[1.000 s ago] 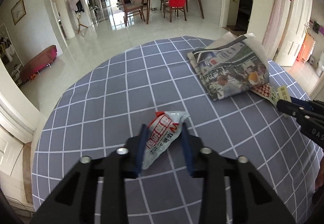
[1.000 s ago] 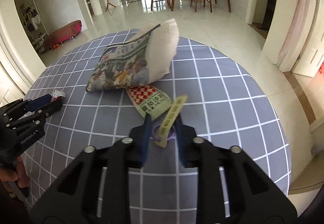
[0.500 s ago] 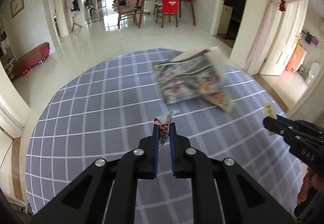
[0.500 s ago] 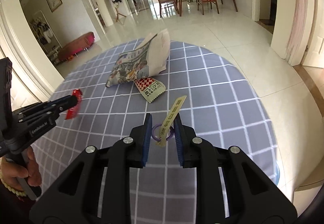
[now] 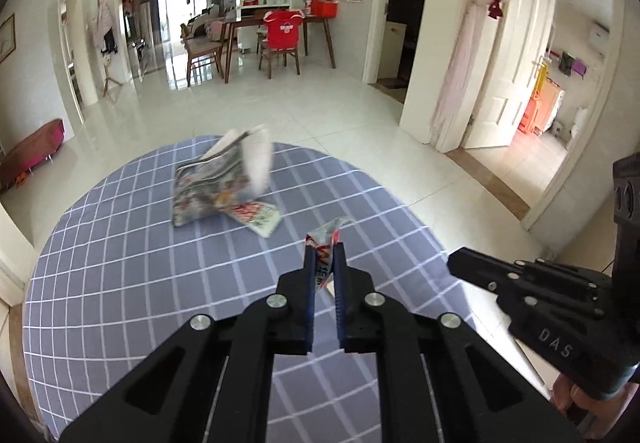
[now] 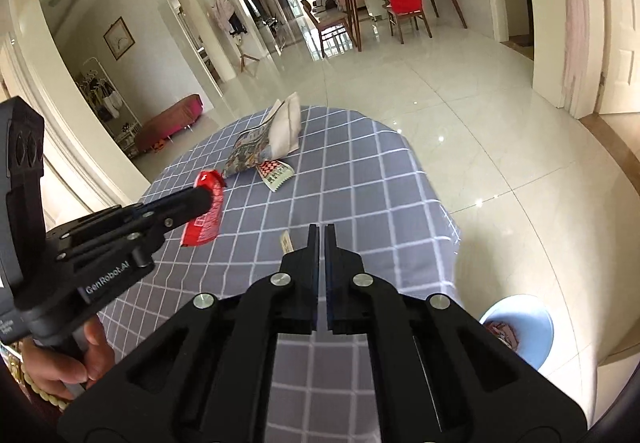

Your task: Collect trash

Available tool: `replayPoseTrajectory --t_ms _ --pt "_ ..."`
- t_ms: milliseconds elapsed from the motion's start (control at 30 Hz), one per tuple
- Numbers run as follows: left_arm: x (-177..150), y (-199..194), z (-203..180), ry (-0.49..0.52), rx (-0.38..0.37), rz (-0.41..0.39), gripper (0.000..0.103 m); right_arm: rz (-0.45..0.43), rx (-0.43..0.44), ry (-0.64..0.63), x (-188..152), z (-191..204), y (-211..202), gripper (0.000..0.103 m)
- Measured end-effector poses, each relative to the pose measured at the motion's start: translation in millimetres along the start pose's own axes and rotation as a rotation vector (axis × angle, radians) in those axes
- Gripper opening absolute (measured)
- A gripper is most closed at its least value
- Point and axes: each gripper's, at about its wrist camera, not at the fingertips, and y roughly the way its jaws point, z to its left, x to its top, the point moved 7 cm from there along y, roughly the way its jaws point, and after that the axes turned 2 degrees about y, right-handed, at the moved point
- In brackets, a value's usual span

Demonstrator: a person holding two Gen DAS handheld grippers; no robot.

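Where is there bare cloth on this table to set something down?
The near half of the table is bare cloth, as is the strip right of the checked wrapper. Crowded only at the far side: the newspaper overlaps that wrapper. Left gripper grips a red wrapper, right gripper a tag.

"DAS" marks the right tongs [image 5: 456, 263] — "GenRobot.AI" the left tongs [image 6: 206, 199].

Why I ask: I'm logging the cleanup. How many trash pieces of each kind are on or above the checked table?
Newspapers: 1, the folded newspaper
Snack wrappers: 2, the checkered wrapper beside that newspaper and the red-white wrapper pinched in the left tool
Paper slips: 1, the paper slip
Total: 4
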Motion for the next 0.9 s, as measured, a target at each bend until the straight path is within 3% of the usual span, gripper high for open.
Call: replayPoseTrajectory --t_ms 100,133,167,200,233,367,467,567,600,900 --pt "-5 2 -7 -0.001 0.022 0.012 0.008 0.061 0.049 0.008 -8 1 7 0.006" --pt "-8 3 -4 -0.009 0.031 0.018 0.008 0.079 0.036 -0.002 -11 2 12 0.013" --pt "-12 3 -1 -0.020 0.036 0.026 0.008 0.077 0.025 -0.018 -14 3 16 0.022" --pt "-15 4 2 -0.029 0.044 0.031 0.008 0.085 0.018 -0.028 -17 6 22 0.046" --pt "-19 3 8 -0.039 0.058 0.036 0.008 0.096 0.016 -0.034 -21 8 26 0.056" --pt "-32 7 29 -0.063 0.087 0.065 0.008 0.122 0.018 -0.082 -30 24 47 0.052" --pt "-38 13 39 -0.075 0.098 0.083 0.008 0.148 -0.001 -0.125 -32 34 64 0.041" --pt "-42 17 44 -0.075 0.106 0.091 0.008 0.174 -0.016 -0.159 -34 40 79 0.026" --pt "-42 18 45 -0.074 0.108 0.093 0.008 0.181 -0.034 -0.176 -35 40 83 0.006" --pt "-35 20 22 -0.048 0.077 0.076 0.008 0.141 0.014 -0.133 -27 21 63 0.001"
